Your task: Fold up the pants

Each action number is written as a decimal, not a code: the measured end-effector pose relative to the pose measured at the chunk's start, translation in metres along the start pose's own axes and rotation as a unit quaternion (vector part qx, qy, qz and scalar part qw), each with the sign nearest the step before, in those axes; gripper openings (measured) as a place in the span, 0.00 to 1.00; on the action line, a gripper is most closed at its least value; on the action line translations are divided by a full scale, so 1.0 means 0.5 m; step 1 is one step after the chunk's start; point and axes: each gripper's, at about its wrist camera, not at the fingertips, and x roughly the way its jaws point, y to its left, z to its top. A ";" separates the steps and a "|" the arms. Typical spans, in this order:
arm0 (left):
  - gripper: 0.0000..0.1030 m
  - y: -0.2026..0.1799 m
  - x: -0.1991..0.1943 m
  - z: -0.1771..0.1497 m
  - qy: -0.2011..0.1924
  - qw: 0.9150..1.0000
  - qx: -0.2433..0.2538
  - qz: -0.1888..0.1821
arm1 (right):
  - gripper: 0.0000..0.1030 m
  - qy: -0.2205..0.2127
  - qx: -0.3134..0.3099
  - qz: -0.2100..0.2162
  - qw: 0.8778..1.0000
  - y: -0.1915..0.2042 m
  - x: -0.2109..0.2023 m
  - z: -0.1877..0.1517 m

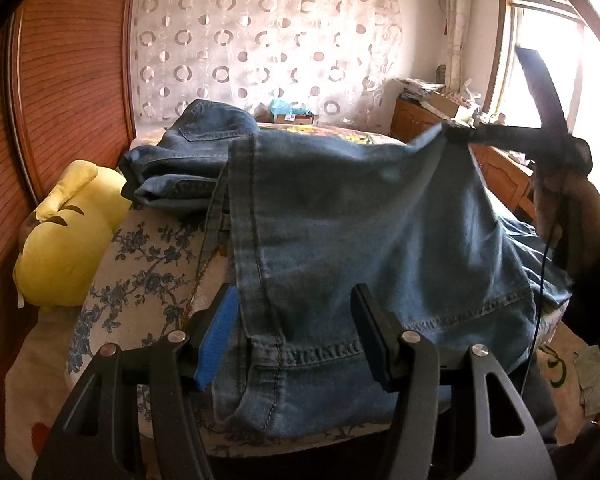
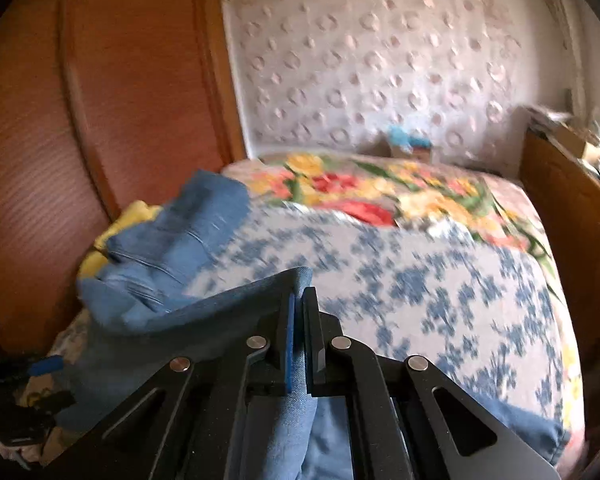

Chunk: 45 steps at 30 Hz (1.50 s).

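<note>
Sunlit bedroom, circle-patterned curtain (image 1: 260, 40) at the far wall: jeans (image 1: 360, 220) lie over a bed (image 1: 148, 256) spread with a blue-flowered sheet. From the left wrist camera, the left gripper (image 1: 296, 336) hangs over the near hem with its jaws standing partly apart, denim between the blue pad and the black one, neither visibly pressing. Only this view catches the right gripper (image 1: 456, 133) from outside, pinching a raised corner of the cloth at right, with the person's hand (image 1: 568, 220) on its handle, and a yellow plush toy (image 1: 64, 232) beside the wooden panel (image 1: 60, 80). The right wrist camera (badly blurred) shows that gripper's jaws clamped tight on a fold of denim, and alone shows the bright floral blanket (image 2: 380, 188) across the far half of the bed.
</note>
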 end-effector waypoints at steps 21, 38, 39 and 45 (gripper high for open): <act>0.58 -0.067 -0.014 0.031 -0.015 0.999 0.027 -0.010 | 0.52 -0.019 0.009 -0.014 1.000 -0.082 -0.211 -0.177; 0.62 -0.169 -0.012 0.043 -0.039 0.996 0.071 -0.025 | 0.52 -0.019 0.060 -0.093 0.994 -0.177 -0.405 -0.339; 0.65 -0.176 -0.009 0.044 -0.036 0.996 0.072 -0.031 | 0.52 -0.017 0.062 -0.097 0.993 -0.184 -0.409 -0.344; 0.70 -0.202 0.000 0.041 -0.025 0.995 0.078 -0.050 | 0.53 -0.004 0.081 -0.123 0.989 -0.225 -0.424 -0.376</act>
